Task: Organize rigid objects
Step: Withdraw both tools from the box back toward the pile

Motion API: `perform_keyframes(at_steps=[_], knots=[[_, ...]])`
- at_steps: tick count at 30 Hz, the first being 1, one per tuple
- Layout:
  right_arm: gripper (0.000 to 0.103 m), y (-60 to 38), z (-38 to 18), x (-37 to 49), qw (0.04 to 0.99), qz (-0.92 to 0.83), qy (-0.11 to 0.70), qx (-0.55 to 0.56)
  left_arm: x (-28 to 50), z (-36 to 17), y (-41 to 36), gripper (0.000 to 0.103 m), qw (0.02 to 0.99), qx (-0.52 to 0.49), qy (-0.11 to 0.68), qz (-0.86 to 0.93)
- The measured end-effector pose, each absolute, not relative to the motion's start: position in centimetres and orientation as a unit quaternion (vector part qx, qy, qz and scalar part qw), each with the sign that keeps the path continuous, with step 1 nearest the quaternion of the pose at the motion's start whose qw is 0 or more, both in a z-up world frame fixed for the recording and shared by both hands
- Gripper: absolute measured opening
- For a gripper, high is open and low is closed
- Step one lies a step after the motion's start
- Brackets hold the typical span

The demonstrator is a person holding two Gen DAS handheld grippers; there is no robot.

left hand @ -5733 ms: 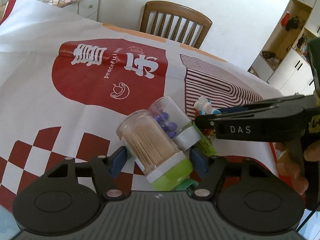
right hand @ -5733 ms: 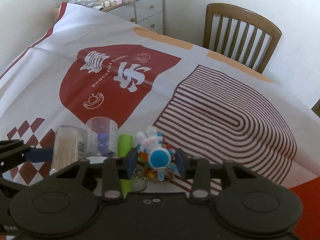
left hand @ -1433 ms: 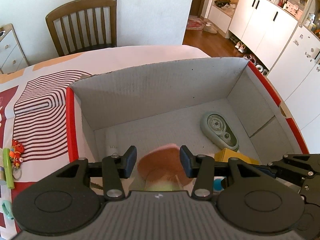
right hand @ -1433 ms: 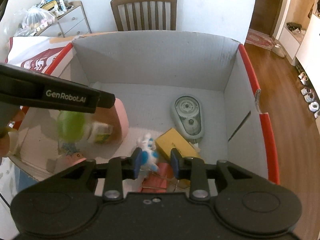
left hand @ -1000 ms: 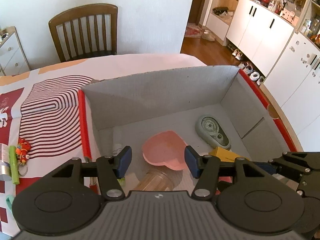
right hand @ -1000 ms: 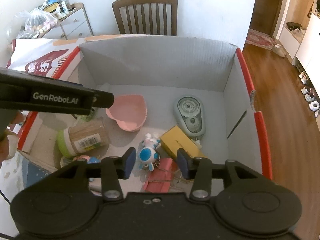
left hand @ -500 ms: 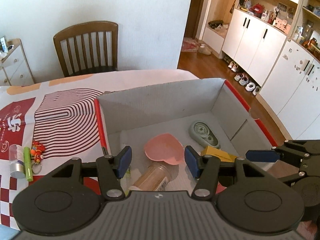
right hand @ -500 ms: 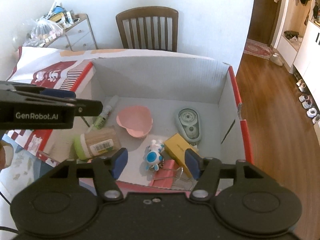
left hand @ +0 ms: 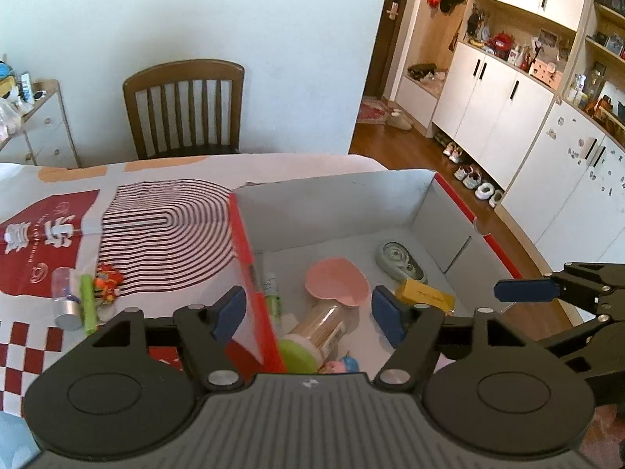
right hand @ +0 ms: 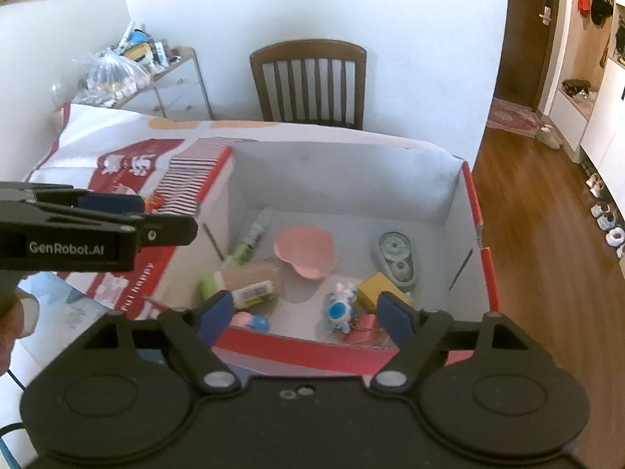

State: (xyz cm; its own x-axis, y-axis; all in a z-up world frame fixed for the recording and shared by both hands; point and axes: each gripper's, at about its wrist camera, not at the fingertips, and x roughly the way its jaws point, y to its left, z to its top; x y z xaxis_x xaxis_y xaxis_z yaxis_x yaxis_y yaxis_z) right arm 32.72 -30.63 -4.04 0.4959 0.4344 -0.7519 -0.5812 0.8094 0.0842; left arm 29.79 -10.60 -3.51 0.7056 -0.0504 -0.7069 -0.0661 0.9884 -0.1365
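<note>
A red-rimmed cardboard box [left hand: 240,234] [right hand: 474,211] holds the toothpick jar with the green lid [left hand: 312,336] [right hand: 250,279], a pink heart dish [left hand: 338,287] [right hand: 306,252], a blue-and-white toy keychain [right hand: 340,308], a yellow box [left hand: 425,295] [right hand: 377,291], a grey-green tape dispenser [left hand: 400,260] [right hand: 396,260] and a glue stick [right hand: 250,236]. My left gripper [left hand: 308,312] is open and empty above the box's left wall. My right gripper [right hand: 304,312] is open and empty above the box's near rim. On the tablecloth left of the box lie a clear vial [left hand: 64,303], a green stick [left hand: 88,306] and an orange keychain [left hand: 107,281].
A wooden chair [left hand: 183,107] [right hand: 308,82] stands behind the table. A drawer unit with bags [right hand: 156,78] is at the back left. White cabinets [left hand: 508,113] and wooden floor [right hand: 547,273] lie to the right.
Both grippers carried their objects to the box, opened and let them drop in. Both have since risen and drawn back, empty.
</note>
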Motion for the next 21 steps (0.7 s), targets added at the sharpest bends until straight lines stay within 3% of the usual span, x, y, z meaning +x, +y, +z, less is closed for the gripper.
perform_keyframes(at_steps=[11, 15, 21], knots=[[0.093, -28.1, -2.5, 28.9, 0.868, 0.316, 0.376, -0.066, 24.7, -2.8, -5.9, 0.071, 0.924, -0.086, 0.372, 0.018], [0.099, -26.7, -2.1, 27.5, 0.872, 0.326, 0.361, -0.059, 23.0, -2.4, -3.8, 0.08, 0.926, -0.095, 0.366, 0.027], [0.102, -23.9, -2.3, 25.4, 0.868, 0.346, 0.352, -0.055, 20.8, -2.3, -0.4, 0.082, 0.925, -0.101, 0.363, 0.042]])
